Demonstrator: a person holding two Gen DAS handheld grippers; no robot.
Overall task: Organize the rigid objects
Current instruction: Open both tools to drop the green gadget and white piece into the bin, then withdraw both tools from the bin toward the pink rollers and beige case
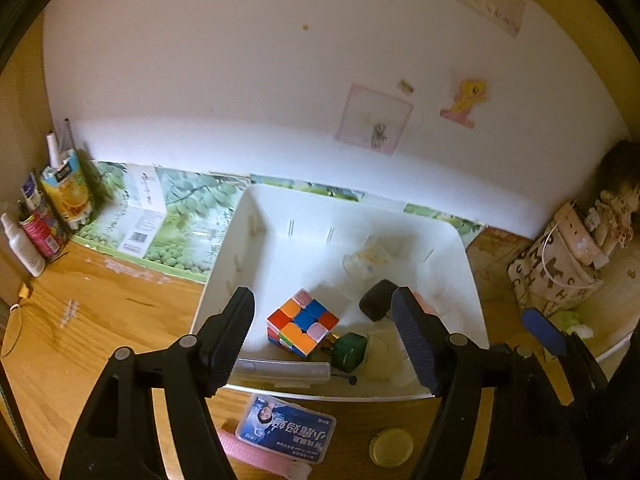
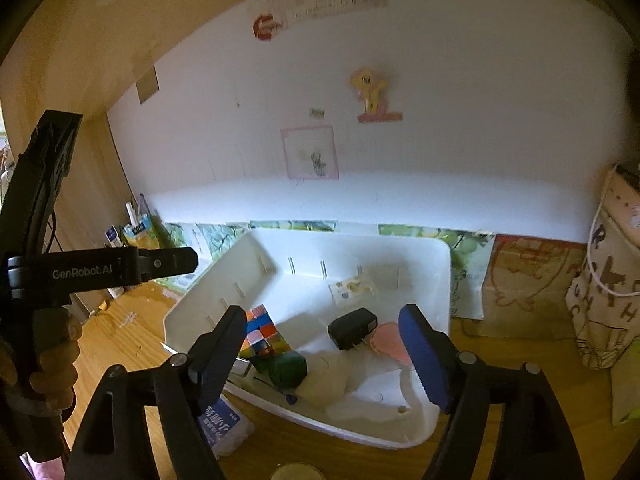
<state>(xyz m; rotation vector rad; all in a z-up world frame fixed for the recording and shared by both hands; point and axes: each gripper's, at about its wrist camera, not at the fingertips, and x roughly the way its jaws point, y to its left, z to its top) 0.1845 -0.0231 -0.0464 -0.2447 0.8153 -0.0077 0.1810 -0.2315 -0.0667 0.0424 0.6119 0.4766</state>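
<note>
A white bin [image 1: 472, 280] [image 2: 436, 264] stands on the wooden desk. In it lie a colourful puzzle cube [image 1: 302, 322] [image 2: 262, 332], a green round thing [image 1: 350, 351] [image 2: 287, 369], a black charger [image 1: 374, 300] [image 2: 352, 327], a pink round thing [image 2: 387, 338], a pale lump [image 2: 328, 380] and a silver bar [image 1: 280, 370]. My left gripper [image 1: 326, 342] is open and empty above the bin's near side. My right gripper [image 2: 324, 356] is open and empty over the bin. A blue-labelled box [image 1: 286, 428] [image 2: 222, 426], a pink strip [image 1: 256, 454] and a round yellowish lid [image 1: 391, 447] lie on the desk before the bin.
Bottles and a juice carton [image 1: 66, 190] stand at the far left by the wall. A patterned bag [image 1: 560, 264] [image 2: 604, 280] and a doll [image 1: 612, 200] stand at the right. Green printed sheets [image 1: 176, 220] line the wall's foot. The left hand-held gripper's body [image 2: 100, 268] shows at the right view's left.
</note>
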